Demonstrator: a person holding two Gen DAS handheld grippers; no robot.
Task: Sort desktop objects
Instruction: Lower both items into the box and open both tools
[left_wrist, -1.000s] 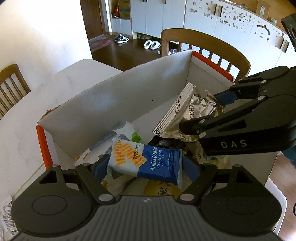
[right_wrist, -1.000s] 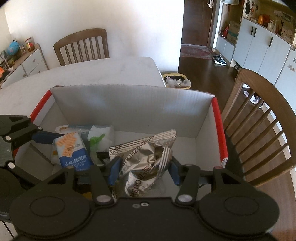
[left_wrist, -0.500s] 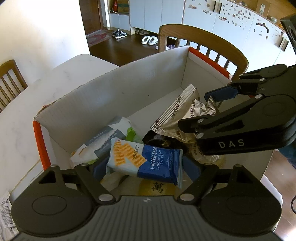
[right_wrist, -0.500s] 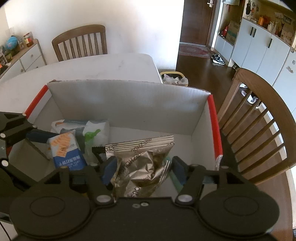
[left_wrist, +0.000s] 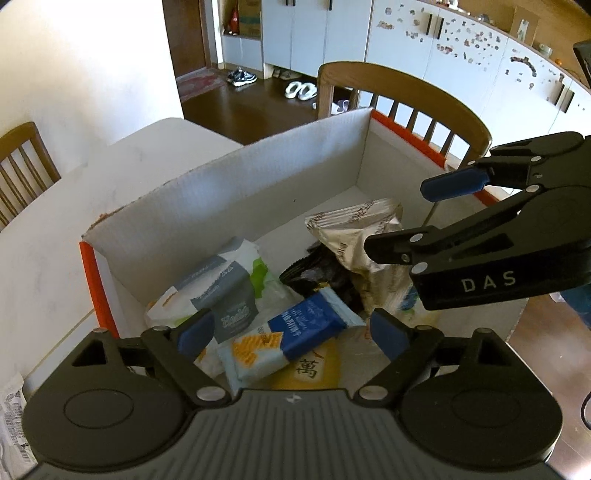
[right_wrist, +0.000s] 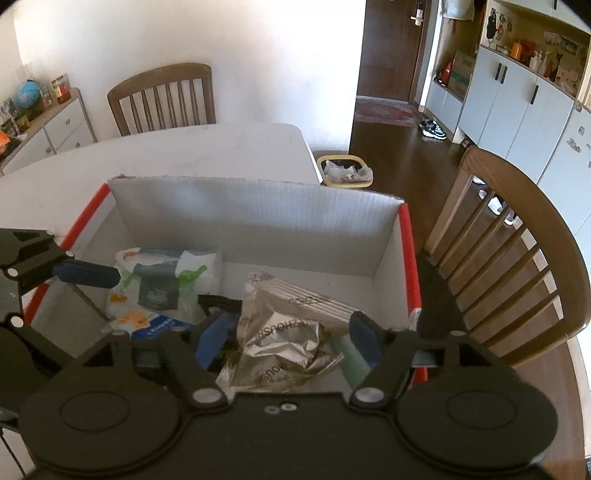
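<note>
A white cardboard box (left_wrist: 236, 192) with orange-red edges holds several snack packs. Over it, my left gripper (left_wrist: 291, 334) stands open with its jaws still opening. The blue cracker packet (left_wrist: 295, 328) lies loose below the jaws on a yellow pack (left_wrist: 314, 369), and the pads do not press on it. My right gripper (right_wrist: 289, 339) is open too and still widening, while the crumpled silver foil bag (right_wrist: 284, 332) rests in the box beneath it, free of the pads. In the left wrist view the right gripper (left_wrist: 417, 218) hangs above the silver bag (left_wrist: 354, 229).
A white wipes pack (right_wrist: 166, 273) and a black packet (right_wrist: 218, 302) also lie in the box (right_wrist: 258, 214). Wooden chairs (right_wrist: 517, 266) stand at the table's right side and far end (right_wrist: 162, 96). A waste bin (right_wrist: 345, 171) sits on the floor. A wrapper (left_wrist: 11, 410) lies on the table.
Both grippers' jaws have spread apart. The blue cracker packet has slipped from the left pads and lies tilted in the box. The silver bag has sunk out of the right pads.
</note>
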